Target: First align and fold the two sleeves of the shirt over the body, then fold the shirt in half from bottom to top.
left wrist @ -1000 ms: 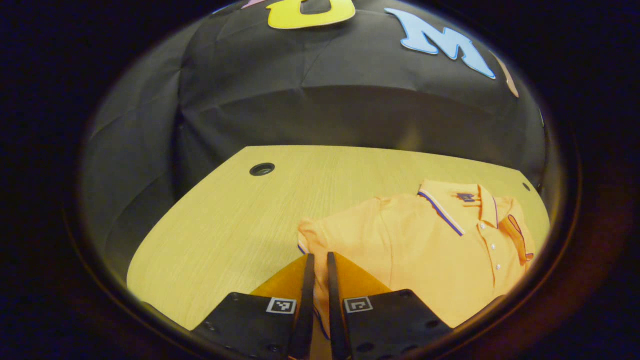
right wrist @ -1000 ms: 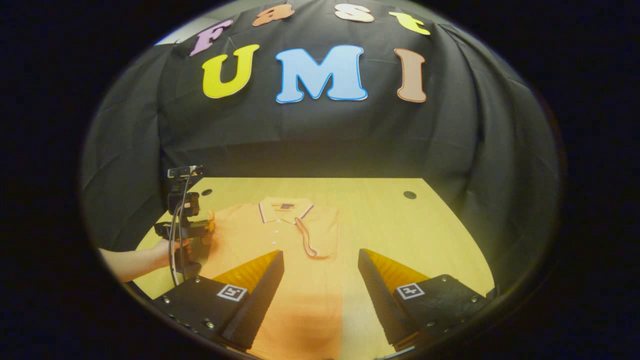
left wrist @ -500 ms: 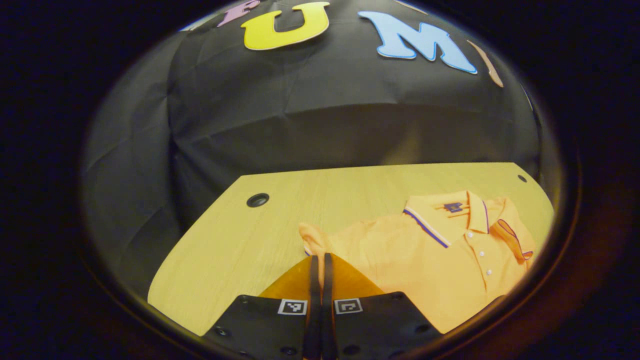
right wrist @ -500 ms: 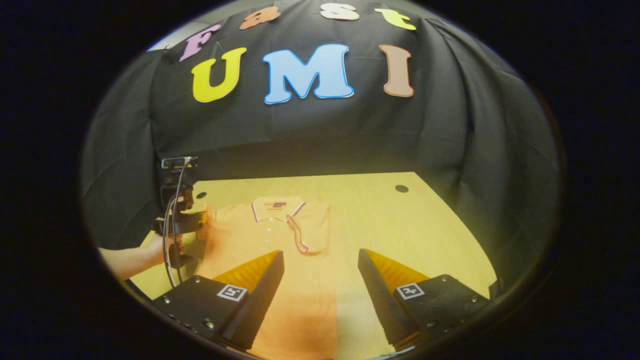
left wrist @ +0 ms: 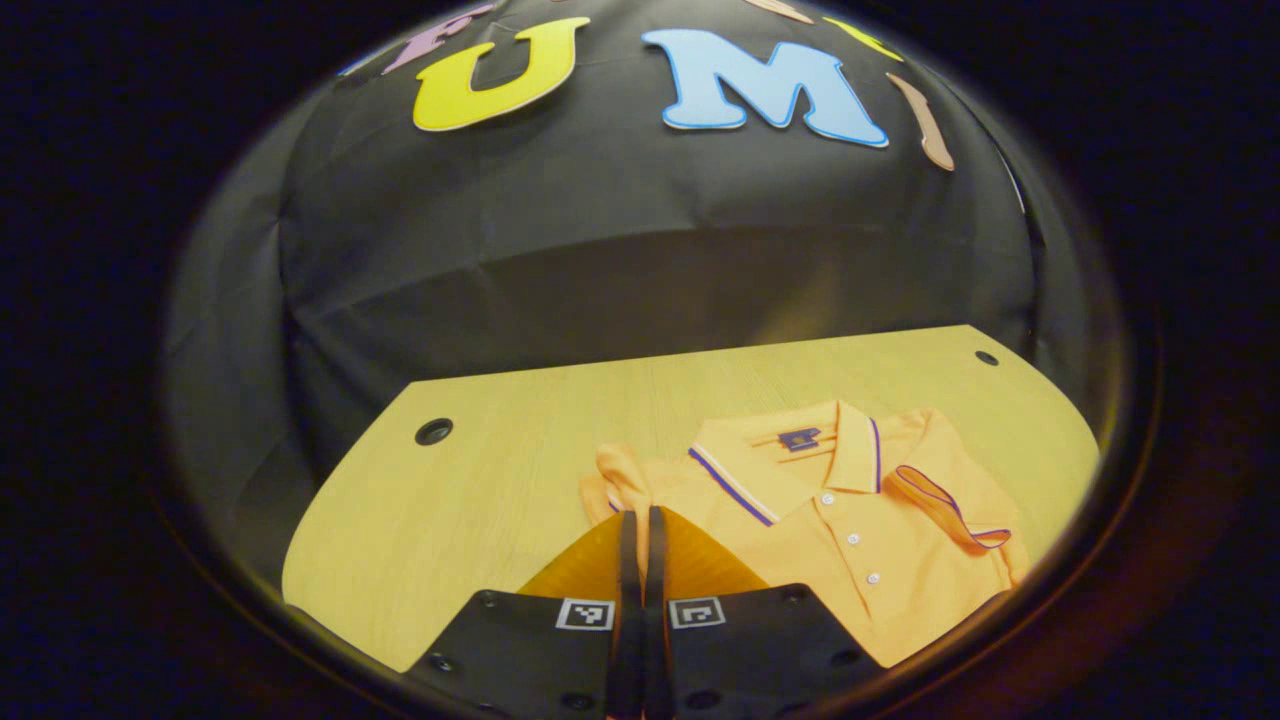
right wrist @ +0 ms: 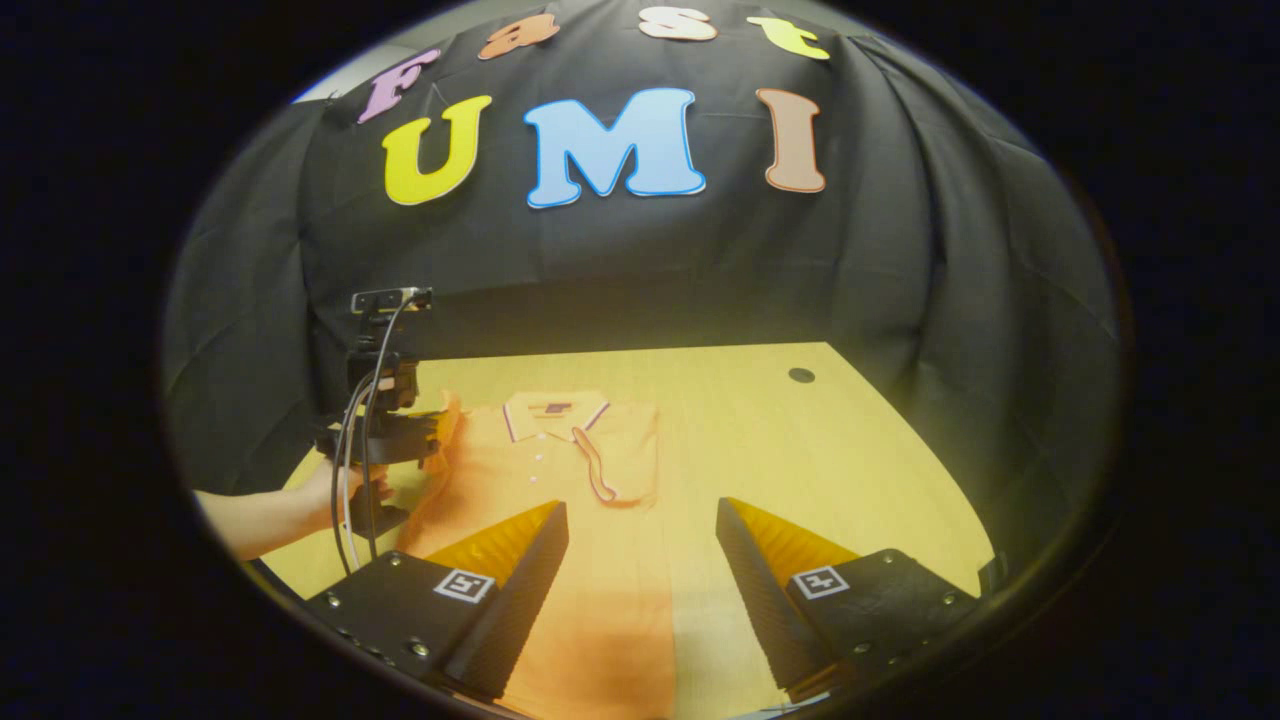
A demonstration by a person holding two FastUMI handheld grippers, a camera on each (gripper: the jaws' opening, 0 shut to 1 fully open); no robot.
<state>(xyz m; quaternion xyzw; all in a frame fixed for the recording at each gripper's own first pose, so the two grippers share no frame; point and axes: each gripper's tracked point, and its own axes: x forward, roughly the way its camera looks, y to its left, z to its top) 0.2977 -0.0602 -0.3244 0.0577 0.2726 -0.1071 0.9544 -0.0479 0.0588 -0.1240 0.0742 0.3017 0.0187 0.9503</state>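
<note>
An orange polo shirt [left wrist: 850,520] with a striped collar lies face up on the wooden table [left wrist: 480,500]. Its right sleeve [left wrist: 945,495] is folded over the chest. My left gripper [left wrist: 640,515] is shut on the left sleeve [left wrist: 615,475], whose bunched cloth stands up above the fingertips. In the right gripper view a hand [right wrist: 330,490] holds that left gripper [right wrist: 435,440] with the sleeve raised off the table beside the shirt [right wrist: 560,470]. My right gripper [right wrist: 640,515] hangs open over the shirt's lower part, nothing between its fingers.
Round cable holes [left wrist: 433,431] [left wrist: 986,357] sit near the table's back corners, one also in the right gripper view [right wrist: 801,375]. Bare wood [right wrist: 800,450] lies right of the shirt. The black cloth wall closes the back and sides.
The left gripper closed fully on the left sleeve, then lifted it and carried it toward the shirt's body. The right gripper has hardly moved.
</note>
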